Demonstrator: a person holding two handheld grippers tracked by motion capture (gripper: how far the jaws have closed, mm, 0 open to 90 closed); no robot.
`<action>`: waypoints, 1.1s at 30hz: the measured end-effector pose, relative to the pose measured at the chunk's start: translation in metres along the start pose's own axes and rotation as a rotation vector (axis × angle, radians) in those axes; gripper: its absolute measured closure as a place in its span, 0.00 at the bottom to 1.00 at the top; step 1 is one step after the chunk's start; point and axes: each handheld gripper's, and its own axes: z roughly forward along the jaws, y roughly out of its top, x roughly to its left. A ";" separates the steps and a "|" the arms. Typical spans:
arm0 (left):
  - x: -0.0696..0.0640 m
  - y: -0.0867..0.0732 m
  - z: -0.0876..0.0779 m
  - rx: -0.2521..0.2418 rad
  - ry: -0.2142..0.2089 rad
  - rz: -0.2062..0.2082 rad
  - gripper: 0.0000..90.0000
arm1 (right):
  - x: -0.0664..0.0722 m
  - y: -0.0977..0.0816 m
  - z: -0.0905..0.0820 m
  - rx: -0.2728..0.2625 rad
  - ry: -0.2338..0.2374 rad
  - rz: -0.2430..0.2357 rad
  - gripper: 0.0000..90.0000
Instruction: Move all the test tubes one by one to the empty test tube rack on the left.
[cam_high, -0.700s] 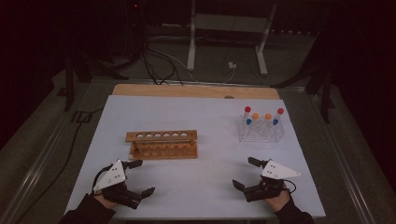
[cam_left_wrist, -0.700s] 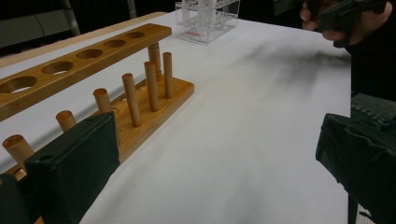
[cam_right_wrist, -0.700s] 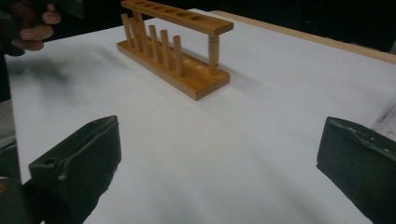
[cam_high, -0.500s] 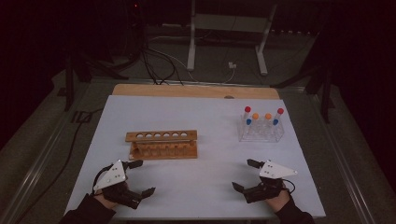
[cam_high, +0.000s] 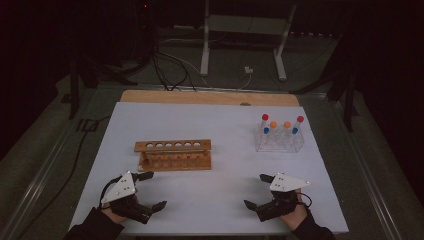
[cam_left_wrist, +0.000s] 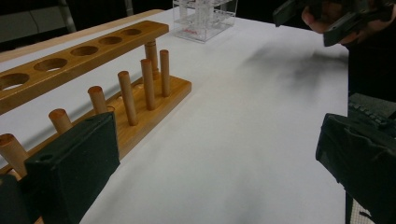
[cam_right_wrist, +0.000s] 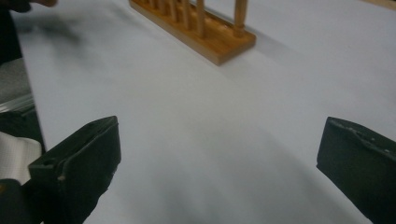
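Note:
A wooden test-tube rack (cam_high: 174, 154) with a row of empty holes stands left of the middle of the white table (cam_high: 220, 125). At the back right is a clear plastic rack (cam_high: 280, 141) holding several tubes with red, orange and blue caps. My left gripper (cam_high: 156, 190) rests near the front left edge, open and empty, just in front of the wooden rack (cam_left_wrist: 116, 79). My right gripper (cam_high: 255, 190) rests near the front right edge, also open and empty. In the right gripper view the jaws stand wide over bare table, with the wooden rack's end (cam_right_wrist: 201, 28) farther off.
A wooden board (cam_high: 210, 97) runs along the table's far edge. Behind it are a white stand (cam_high: 245, 45) and cables on the floor. The left gripper view takes in the clear rack (cam_left_wrist: 203, 18) and the other hand's gripper (cam_left_wrist: 327, 18).

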 end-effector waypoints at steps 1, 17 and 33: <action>0.000 0.000 0.000 0.000 0.000 0.002 0.00 | 0.002 0.002 -0.001 -0.004 -0.004 -0.003 0.00; 0.000 0.000 -0.001 -0.006 -0.002 -0.007 0.00 | -0.001 0.045 -0.024 -0.084 -0.046 -0.038 0.00; -0.001 0.001 -0.001 -0.006 -0.014 -0.005 0.00 | -0.036 0.060 -0.042 -0.153 -0.197 0.039 0.00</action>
